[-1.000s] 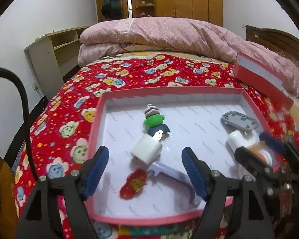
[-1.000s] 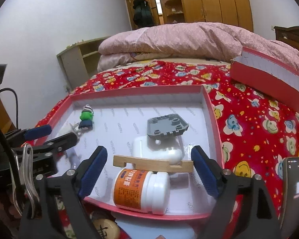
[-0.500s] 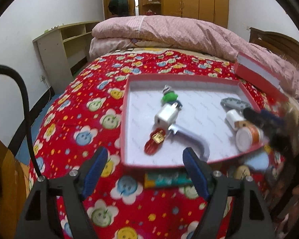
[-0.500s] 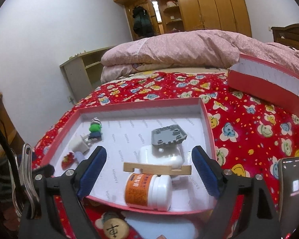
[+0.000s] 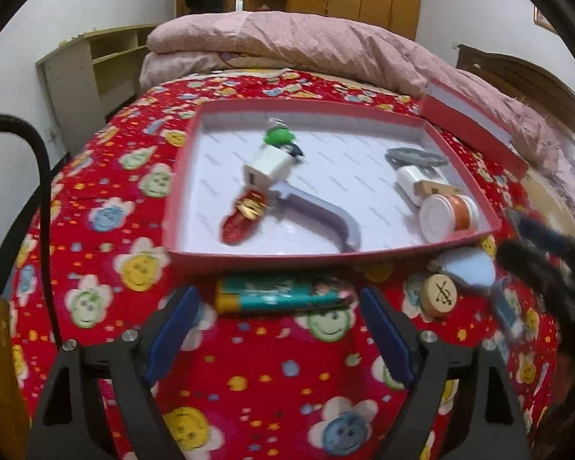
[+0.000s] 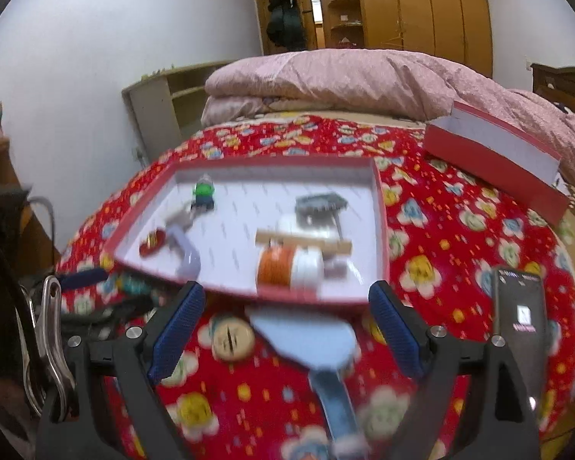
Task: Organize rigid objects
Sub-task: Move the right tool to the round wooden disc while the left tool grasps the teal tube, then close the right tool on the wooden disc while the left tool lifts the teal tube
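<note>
Grippers hovering over the red bedspread (image 5: 96, 230), left gripper (image 5: 280, 329) and right gripper (image 6: 283, 322) both spread wide and holding nothing, while bottle (image 5: 448, 216), charger (image 5: 266, 168) and bracket (image 5: 318, 212) are lying inside the red tray (image 5: 180, 191) mid-bed

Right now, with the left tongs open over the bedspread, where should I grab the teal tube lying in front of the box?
Probably grip the tube across its middle, coming straight down. It lies flat and crosswise just outside the box wall, so the left tongs would need to turn to close across its narrow width.
</note>
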{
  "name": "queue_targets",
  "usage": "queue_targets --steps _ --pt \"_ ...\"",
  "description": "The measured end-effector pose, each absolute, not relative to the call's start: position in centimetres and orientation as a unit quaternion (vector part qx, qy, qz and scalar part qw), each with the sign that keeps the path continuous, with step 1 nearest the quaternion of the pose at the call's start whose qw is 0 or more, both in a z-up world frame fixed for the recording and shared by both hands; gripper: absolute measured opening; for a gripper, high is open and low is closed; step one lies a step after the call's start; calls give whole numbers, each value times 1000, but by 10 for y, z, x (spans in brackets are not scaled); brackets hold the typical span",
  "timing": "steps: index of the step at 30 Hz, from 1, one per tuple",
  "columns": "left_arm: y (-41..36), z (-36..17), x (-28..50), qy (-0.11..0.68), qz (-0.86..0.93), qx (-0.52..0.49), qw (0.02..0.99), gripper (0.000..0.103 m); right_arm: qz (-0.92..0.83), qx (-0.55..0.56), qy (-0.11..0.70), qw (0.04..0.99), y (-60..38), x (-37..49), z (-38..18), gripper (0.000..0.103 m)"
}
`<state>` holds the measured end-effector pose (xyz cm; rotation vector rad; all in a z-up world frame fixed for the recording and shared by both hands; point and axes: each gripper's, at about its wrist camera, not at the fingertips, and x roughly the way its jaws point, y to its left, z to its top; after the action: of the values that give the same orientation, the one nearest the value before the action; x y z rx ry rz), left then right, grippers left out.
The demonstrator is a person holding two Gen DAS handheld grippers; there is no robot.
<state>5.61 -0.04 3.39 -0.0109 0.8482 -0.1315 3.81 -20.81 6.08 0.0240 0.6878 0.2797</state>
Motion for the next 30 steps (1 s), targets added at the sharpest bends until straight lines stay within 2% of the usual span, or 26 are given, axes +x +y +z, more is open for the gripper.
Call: queue_targets --steps 10,14,16,19,21,22,30 --pt "-13 19 65 412 -44 12 910 90 148 10 363 920 -213 8 37 89" --pt "-16 17 68 407 -40 6 913 97 154 20 372 915 -210 6 31 89" --pt "-18 16 68 403 -35 11 914 97 154 23 379 912 -209 7 28 89" --pt "-16 16 66 396 -32 7 918 95 161 34 388 907 -209 7 25 89" --pt "-14 17 64 392 -24 9 920 85 165 38 393 904 -207 7 22 89" --pt "-14 17 63 391 -22 9 920 84 166 39 395 903 -206 8 22 89" --pt "2 24 51 399 -26 -12 917 84 175 46 409 895 -197 12 18 81"
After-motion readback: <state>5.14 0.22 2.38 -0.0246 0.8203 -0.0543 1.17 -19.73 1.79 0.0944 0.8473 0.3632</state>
